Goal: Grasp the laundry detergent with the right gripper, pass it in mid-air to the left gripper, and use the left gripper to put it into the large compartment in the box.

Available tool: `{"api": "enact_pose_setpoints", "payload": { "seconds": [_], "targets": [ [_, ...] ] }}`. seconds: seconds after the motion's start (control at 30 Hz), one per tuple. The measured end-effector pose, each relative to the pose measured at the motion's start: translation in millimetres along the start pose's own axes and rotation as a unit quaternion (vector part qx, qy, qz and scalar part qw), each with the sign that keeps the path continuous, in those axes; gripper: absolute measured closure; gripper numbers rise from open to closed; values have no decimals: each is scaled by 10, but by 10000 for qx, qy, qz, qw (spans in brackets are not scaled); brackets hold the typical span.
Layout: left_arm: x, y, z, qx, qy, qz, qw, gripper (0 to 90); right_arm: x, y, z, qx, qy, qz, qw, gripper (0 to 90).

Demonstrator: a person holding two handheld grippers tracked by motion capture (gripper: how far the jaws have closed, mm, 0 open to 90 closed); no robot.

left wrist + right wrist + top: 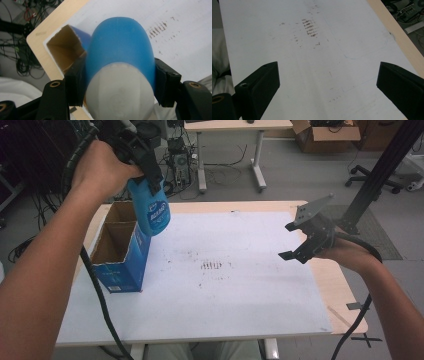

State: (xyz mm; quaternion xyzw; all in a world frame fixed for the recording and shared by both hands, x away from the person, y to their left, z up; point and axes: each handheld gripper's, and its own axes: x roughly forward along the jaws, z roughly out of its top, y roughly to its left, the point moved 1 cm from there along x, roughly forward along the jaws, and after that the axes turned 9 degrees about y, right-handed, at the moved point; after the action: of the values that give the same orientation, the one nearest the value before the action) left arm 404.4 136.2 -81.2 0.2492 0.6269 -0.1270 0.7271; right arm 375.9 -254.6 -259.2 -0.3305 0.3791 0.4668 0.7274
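Observation:
A blue bottle (151, 210) with a printed label hangs in the air above the far right corner of an open blue cardboard box (121, 251). My left gripper (145, 165) is shut on the bottle's upper part. In the left gripper view the bottle (121, 57) points down with its white end nearest the camera, squeezed between both black jaws, and the box (65, 47) opening lies below and to the left. My right gripper (296, 241) hovers open over the table's right side with nothing between its jaws, and the right gripper (328, 75) looks along the white sheet.
A white sheet (220, 280) with dark smudges at its middle covers the wooden table (340, 290). Beyond the table are a second desk (230, 126), cables on the floor, a cardboard carton (325, 137) and a black slanted post (385, 165) at the right.

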Motion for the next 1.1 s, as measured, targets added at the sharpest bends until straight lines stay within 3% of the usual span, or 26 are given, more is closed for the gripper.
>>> {"api": "enact_pose_setpoints", "payload": {
  "seconds": [0.27,0.37,0.63,0.9,1.1],
  "targets": [
    [4,283,-88,-640,48,24,9979,383,29,-42,12,-21,217,32,9998,45],
    [6,402,-137,-986,18,34,9951,383,55,-45,6,-25,295,27,9996,46],
    [15,618,-254,-1551,69,53,9879,383,89,-71,-7,-18,440,81,9990,49],
    [112,750,-371,-1976,176,83,9801,383,43,-83,-15,-43,392,8,9992,51],
    [220,793,-433,-2105,278,128,9771,383,35,-80,-29,-29,372,-7,9993,53]
  ]
}}
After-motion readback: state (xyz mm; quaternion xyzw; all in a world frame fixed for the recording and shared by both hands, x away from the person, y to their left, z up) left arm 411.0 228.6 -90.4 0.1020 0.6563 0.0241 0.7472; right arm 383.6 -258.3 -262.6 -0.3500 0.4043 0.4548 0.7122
